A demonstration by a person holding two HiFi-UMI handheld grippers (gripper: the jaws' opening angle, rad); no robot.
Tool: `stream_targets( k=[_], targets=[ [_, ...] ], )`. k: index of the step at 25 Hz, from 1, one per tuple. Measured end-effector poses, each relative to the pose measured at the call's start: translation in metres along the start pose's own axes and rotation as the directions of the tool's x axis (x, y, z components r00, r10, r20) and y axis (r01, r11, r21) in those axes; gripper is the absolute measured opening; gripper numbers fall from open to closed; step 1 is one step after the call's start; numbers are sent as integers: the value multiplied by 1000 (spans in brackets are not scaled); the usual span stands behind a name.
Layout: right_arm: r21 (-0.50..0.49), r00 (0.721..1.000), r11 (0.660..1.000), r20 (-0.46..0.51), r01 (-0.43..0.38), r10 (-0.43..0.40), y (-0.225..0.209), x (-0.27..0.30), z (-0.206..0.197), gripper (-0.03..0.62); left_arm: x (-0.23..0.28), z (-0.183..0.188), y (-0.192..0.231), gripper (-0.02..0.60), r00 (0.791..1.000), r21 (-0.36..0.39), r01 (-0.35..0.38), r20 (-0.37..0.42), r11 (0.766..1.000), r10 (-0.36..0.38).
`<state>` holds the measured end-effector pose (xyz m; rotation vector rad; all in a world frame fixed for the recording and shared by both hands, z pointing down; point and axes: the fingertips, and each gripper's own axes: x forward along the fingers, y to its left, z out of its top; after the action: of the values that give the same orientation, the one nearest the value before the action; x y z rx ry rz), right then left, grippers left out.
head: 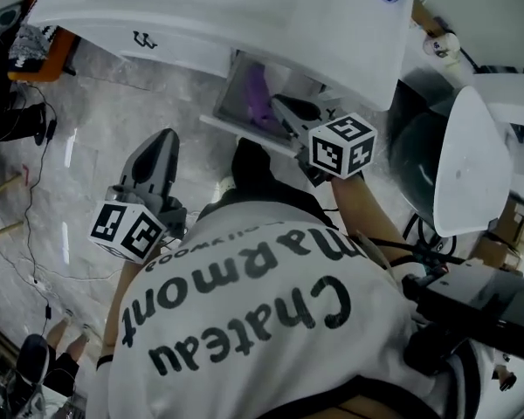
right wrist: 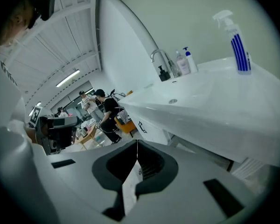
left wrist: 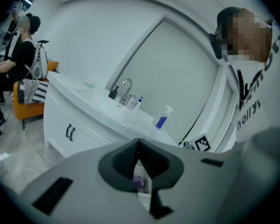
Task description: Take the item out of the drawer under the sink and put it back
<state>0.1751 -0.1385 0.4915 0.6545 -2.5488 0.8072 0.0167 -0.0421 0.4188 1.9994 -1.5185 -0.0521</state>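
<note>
**Hovering at the open drawer, both grippers shut and empty**

Both pairs of jaws were closed, tip against tip, with nothing between them: the left gripper (left wrist: pixel 139 143) showed only a slit under its tips, and the right gripper (right wrist: pixel 137 146) was the same. Through the left slit a bit of the purple item (left wrist: pixel 138 183) showed, well beyond the jaws. From above, that item (head: pixel 260 94) lay inside the open drawer (head: pixel 234 122) under the sink (head: pixel 244 16). The right gripper's tips were over the drawer's near edge, and the left was out over the floor. By my reading, the taking-out had not yet begun. The next move would call for spreading the right jaws, lowering them around the item, then closing.
</note>
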Motion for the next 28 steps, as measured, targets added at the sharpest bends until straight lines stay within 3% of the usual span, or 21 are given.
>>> stream_targets(
  k=[5, 13, 14, 16, 19, 23, 28],
  targets=[
    [11, 996, 1000, -84, 0, 1, -20, 33, -30, 12, 4, -18, 21, 9, 998, -52, -65, -25, 997, 64],
    [-49, 974, 999, -226, 19, -30, -50, 62, -67, 16, 7, -32, 37, 9, 988, -47, -132, -85, 990, 128],
    [-52, 969, 998, -243, 25, -37, -54, 65, -72, 33, 6, -34, 39, 9, 986, -49, -140, -95, 989, 135],
    [-52, 958, 998, -284, 29, -43, -60, 70, -82, 148, 5, -39, 42, 9, 982, -54, -157, -112, 986, 150],
    [-68, 938, 997, -342, 42, -63, -68, 77, -97, 162, 6, -45, 45, 9, 979, -59, -167, -125, 984, 159],
    [-62, 906, 997, -419, 43, -65, -77, 85, -117, 271, 8, -51, 47, 9, 974, -70, -182, -146, 981, 171],
    [-80, 871, 996, -486, 34, -69, -85, 96, -139, 273, 13, -56, 51, 9, 969, -77, -203, -159, 976, 189]
  ],
)
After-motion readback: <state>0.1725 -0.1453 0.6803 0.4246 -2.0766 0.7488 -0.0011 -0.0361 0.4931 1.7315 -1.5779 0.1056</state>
